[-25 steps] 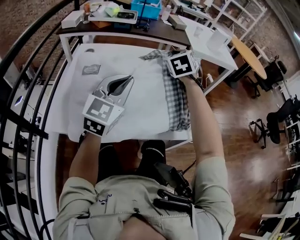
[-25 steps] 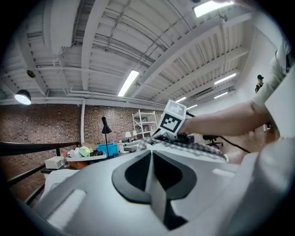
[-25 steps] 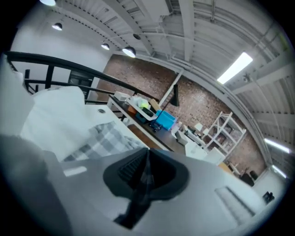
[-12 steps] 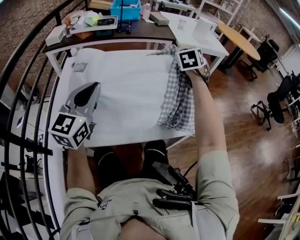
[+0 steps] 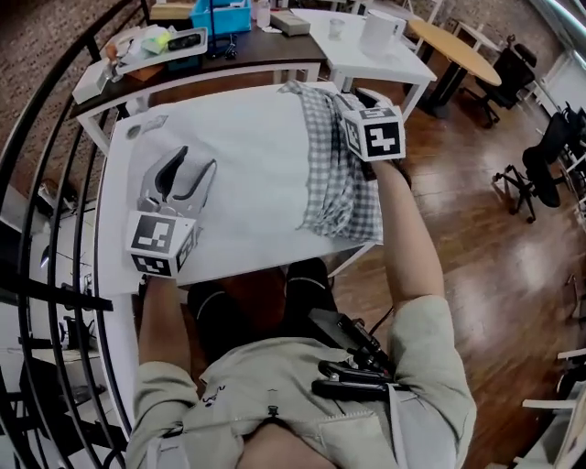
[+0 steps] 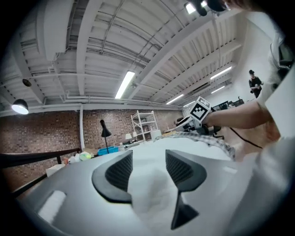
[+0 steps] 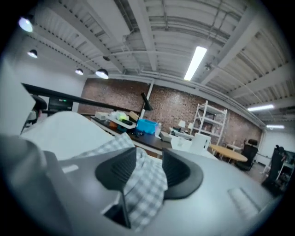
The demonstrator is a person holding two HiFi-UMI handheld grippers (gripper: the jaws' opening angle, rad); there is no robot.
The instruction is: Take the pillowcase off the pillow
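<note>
The white pillow lies flat on the white table. Bunched along its right side is the grey checked pillowcase, hanging over the table's right edge. My left gripper rests on the pillow's left part. Its jaws are opening, and a fold of white pillow fabric stands loose between them. My right gripper sits at the far right on the pillowcase. Its jaws are also opening, with checked cloth lying between the pads.
A dark desk with a blue bin and clutter stands behind the table. To the right of it a white table carries a cup. A black railing runs along the left. Wooden floor and office chairs lie to the right.
The left gripper swung out to the table's left edge, then came back onto the pillow with its jaws spread. The checked pillowcase has slid further right, baring more pillow. The right gripper's jaws have parted.
</note>
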